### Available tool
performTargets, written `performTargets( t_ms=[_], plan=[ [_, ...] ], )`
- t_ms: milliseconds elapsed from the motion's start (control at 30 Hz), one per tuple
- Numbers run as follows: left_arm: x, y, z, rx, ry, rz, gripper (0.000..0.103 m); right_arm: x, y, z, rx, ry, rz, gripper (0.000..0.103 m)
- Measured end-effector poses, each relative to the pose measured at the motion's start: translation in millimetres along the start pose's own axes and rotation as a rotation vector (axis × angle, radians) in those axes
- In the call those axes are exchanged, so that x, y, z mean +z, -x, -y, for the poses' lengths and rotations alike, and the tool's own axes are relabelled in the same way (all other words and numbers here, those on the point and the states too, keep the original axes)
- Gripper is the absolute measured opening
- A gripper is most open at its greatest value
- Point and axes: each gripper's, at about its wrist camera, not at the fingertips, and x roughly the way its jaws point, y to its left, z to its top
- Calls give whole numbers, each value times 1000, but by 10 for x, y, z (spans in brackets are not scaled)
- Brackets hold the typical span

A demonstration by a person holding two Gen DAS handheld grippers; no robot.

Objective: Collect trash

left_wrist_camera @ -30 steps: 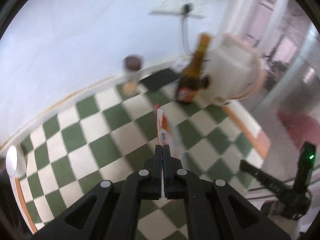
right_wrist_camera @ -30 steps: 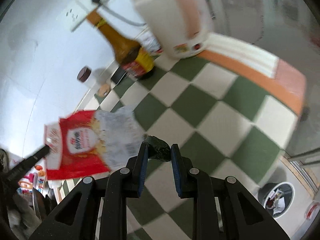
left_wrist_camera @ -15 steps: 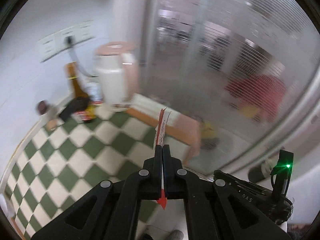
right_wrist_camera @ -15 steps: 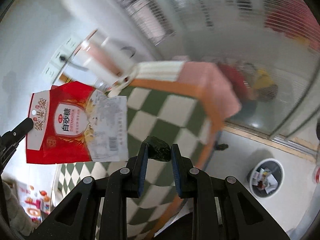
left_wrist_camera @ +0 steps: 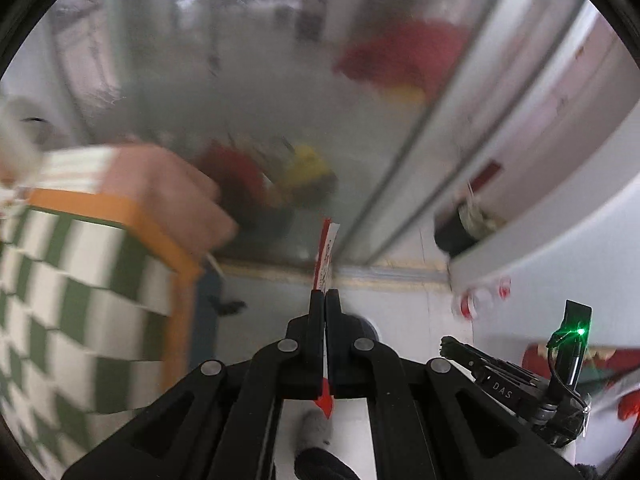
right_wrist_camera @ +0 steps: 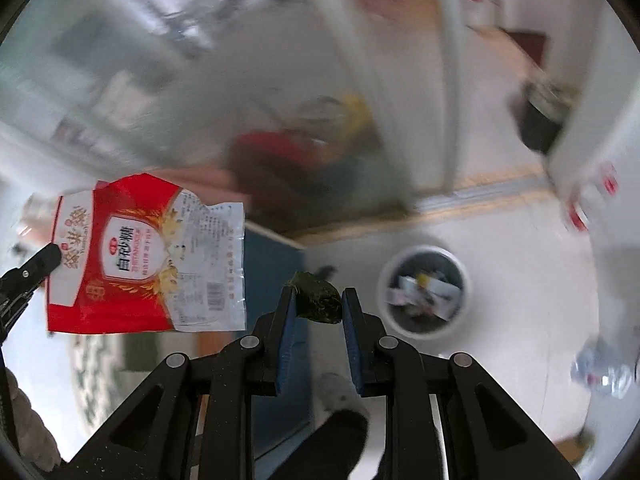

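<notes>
My left gripper [left_wrist_camera: 324, 296] is shut on a flat red and white food packet [left_wrist_camera: 327, 254], seen edge-on in the left wrist view. In the right wrist view that same packet [right_wrist_camera: 148, 256] hangs broadside at the left, pinched by the left gripper's fingers [right_wrist_camera: 42, 262]. My right gripper [right_wrist_camera: 318, 300] is shut on a dark green crumpled wad [right_wrist_camera: 318, 300]. A round grey trash bin [right_wrist_camera: 424, 286] holding paper scraps stands on the pale floor, below and right of the wad.
The green checked table [left_wrist_camera: 80, 280] with its orange edge lies at the left. A frosted glass door [left_wrist_camera: 260, 100] rises ahead, with red and yellow shapes behind it. A dark pot [left_wrist_camera: 460, 226] sits by a white wall. A foot in a dark sock [right_wrist_camera: 336, 428] is below.
Both grippers have swung away from the table top, past its edge, to over the floor near the glass door. The trash bin now looks larger. Both holds stay the same.
</notes>
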Motion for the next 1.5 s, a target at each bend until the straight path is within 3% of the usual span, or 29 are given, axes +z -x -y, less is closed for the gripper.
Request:
performTargets(
  t_ms=[167,467,633,733,867,1033,1067,1100,1133,1167,1333,1500],
  plan=[
    [-231,-1476,334,-25,-39,-165,0,-12,-900,1073,-80,-103,-70,24],
    [-1059,-4034,444,16,-88,-434,0,-208,-2716,2046,-147,-137,-183,24],
    [-1468,-4999,423,25,-80,-536,0,-312,-3537,2391,-164,-148,-228,24],
    [-1584,-5275,386,26,-72,-571,0,-355,-3841,2485,-156,-153,-249,24],
    [-1630,-5431,322,51,-92,-596,1,-393,-4071,2489,-156,-125,-278,25],
    [-1565,-5161,158,48,-60,-561,5,-420,-4190,2435,-137,-130,-314,30],
    [-1550,-5077,127,57,-61,-551,14,-423,-4179,2430,-138,-136,-314,45],
    [-1536,-5000,111,66,-64,-535,43,-419,-4144,2426,-139,-138,-311,55],
    [-1523,-4921,96,82,-69,-516,65,-419,-4086,2397,-144,-136,-304,73],
    [-1512,-4823,77,94,-76,-493,95,-413,-4023,2380,-149,-131,-298,81],
    [-1465,-4355,50,128,-90,-427,103,-437,-3598,2158,-234,-59,-255,103],
    [-1426,-3693,137,176,-116,-324,103,-451,-3003,1860,-301,15,-186,103]
  ],
)
